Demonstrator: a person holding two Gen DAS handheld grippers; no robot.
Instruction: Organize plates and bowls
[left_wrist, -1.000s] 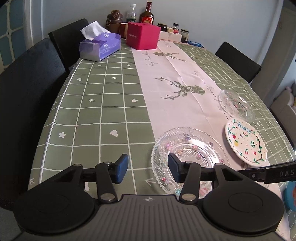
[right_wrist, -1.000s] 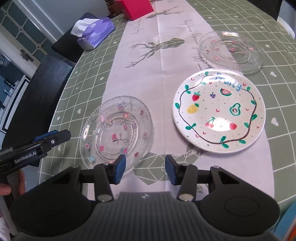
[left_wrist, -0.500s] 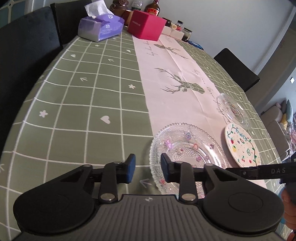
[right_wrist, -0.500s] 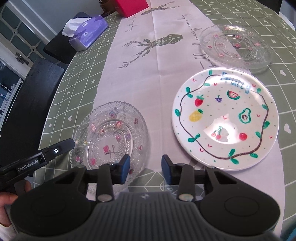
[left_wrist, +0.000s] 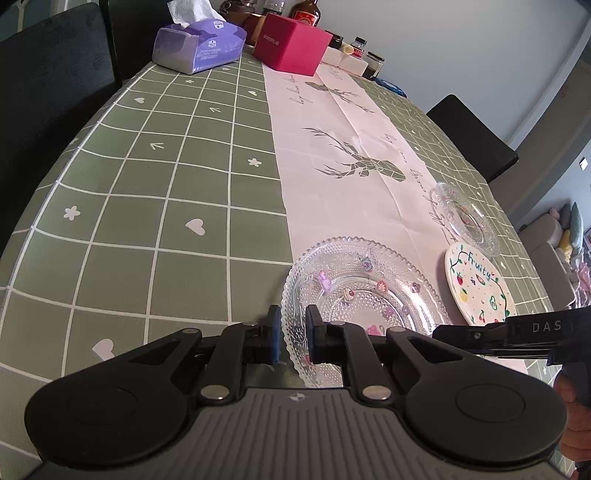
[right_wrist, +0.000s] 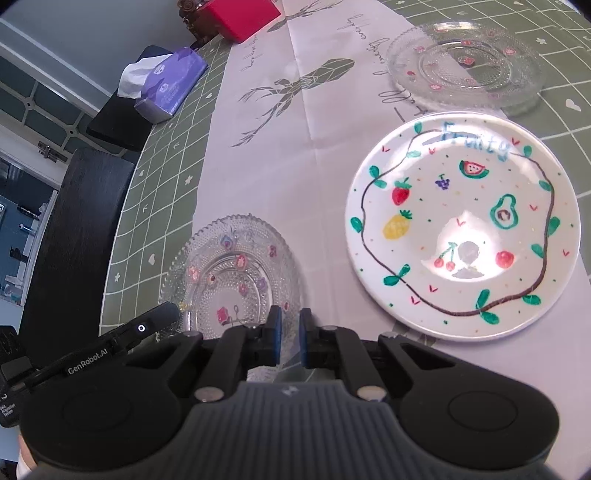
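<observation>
Closing both claws, left claw (left_wrist: 291, 338) and right claw (right_wrist: 289, 339), from spread onto the near glass plate's (left_wrist: 364, 295) rim, readying a two-handed lift off the bench (left_wrist: 147, 229).

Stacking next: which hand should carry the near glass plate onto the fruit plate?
Probably right: left gripper and right gripper are closing on the near glass plate rim; right's beside fruit plate.

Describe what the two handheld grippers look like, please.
The left gripper and the right gripper match: each has a ribbed grey body, two round black housings, black linkage arms with silver pivot pins, and blue fingertip pads. Seen side-on, one carries white "GenRobot.AI" lettering, the other "DAS". No cables or sleeves show.
</observation>
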